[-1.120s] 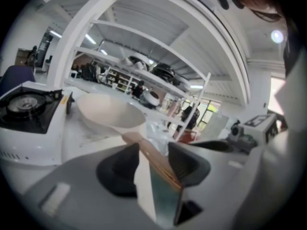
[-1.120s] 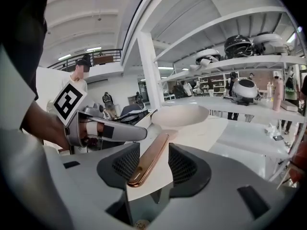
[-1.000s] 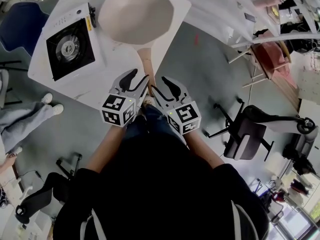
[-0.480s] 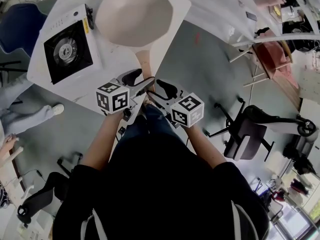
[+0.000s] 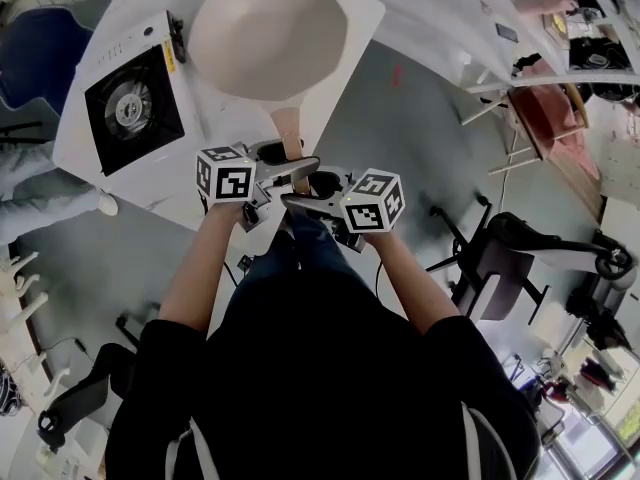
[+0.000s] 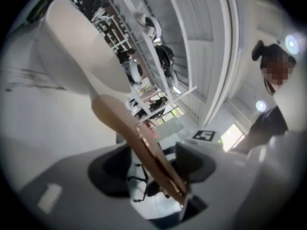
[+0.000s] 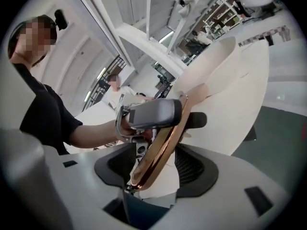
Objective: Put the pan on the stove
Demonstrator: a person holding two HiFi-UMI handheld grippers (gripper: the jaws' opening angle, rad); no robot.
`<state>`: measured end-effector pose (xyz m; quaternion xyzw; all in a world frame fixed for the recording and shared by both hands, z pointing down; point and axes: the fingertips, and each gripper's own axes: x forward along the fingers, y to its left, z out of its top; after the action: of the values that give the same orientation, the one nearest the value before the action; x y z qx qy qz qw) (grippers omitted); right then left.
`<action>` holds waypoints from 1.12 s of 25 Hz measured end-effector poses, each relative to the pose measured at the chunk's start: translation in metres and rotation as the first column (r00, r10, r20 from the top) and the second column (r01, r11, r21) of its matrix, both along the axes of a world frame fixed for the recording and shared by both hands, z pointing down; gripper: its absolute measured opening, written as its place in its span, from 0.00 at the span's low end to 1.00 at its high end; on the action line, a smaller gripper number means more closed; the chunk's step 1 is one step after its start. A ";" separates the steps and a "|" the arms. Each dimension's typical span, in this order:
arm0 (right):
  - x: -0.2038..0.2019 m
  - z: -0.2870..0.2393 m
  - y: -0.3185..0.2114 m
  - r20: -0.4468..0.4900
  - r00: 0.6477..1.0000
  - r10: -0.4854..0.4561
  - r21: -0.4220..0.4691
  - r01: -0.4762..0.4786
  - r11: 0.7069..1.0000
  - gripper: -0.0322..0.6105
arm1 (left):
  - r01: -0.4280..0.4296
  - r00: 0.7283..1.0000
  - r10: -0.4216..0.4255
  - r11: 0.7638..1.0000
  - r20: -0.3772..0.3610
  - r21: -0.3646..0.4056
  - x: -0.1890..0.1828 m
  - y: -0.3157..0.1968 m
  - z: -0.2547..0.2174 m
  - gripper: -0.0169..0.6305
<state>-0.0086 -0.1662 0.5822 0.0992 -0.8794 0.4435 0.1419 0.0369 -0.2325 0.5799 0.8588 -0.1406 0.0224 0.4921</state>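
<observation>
A cream pan (image 5: pixel 268 33) sits on the white table (image 5: pixel 238 118), its tan handle (image 5: pixel 288 128) pointing at me. The white stove (image 5: pixel 130 108) with a black burner top stands to the pan's left. My left gripper (image 5: pixel 290 158) comes at the handle's end from the left; its jaws are opening, with the handle (image 6: pixel 144 143) running between them and gaps on both sides. My right gripper (image 5: pixel 305 190) comes from the right, jaws apart around the same handle (image 7: pixel 160 147), pads not pressing. The left gripper view (image 6: pixel 152 169) and right gripper view (image 7: pixel 156 164) both look along the handle to the pan.
The table edge runs just under the grippers, with grey floor beyond. A black office chair (image 5: pixel 490 258) stands to my right, a blue chair (image 5: pixel 35 53) at far left, a pink chair (image 5: pixel 545 118) at the upper right. A person's legs (image 5: pixel 40 203) are at the left.
Both grippers turned from pointing forward side by side to facing each other across the handle's end, and their jaws widened. The person at the left drew their feet back.
</observation>
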 end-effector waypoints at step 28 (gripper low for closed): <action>-0.014 -0.016 0.014 0.121 0.976 -0.182 0.125 0.167 0.978 0.42 | -0.077 0.993 0.091 0.983 -0.079 0.166 0.026 0.010 -0.017 0.41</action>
<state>-0.0222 -0.1518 0.5662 -0.0002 -0.9160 0.3840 0.1159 0.0626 -0.2227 0.5633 0.9015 -0.0841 -0.0055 0.4245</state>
